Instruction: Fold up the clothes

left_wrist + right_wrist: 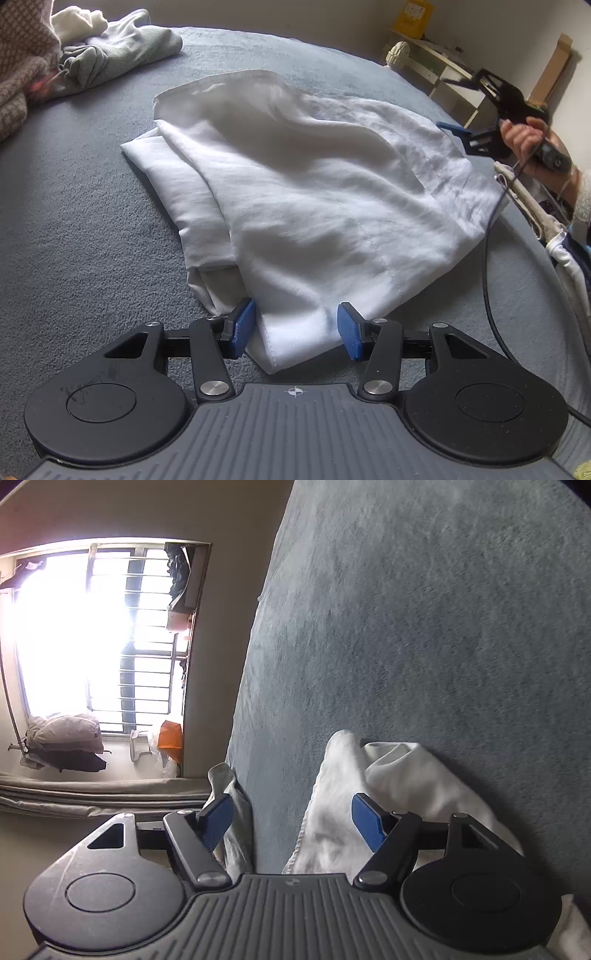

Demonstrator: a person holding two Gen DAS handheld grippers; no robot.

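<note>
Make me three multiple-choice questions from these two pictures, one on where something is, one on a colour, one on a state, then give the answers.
1. Where does the pile of unfolded clothes lie in the left wrist view?
A. far left
B. near right
C. under the white garment

2. What colour are the pads of the left hand-held gripper?
A. red
B. blue
C. yellow

3. How does the left hand-held gripper stand to the white garment?
A. open, a corner between its pads
B. shut, away from it
C. lifting it high

Answers: A, the heap sits at the top left of the grey cover; B, both pads are blue; A, the corner lies on the cover between parted pads.
</note>
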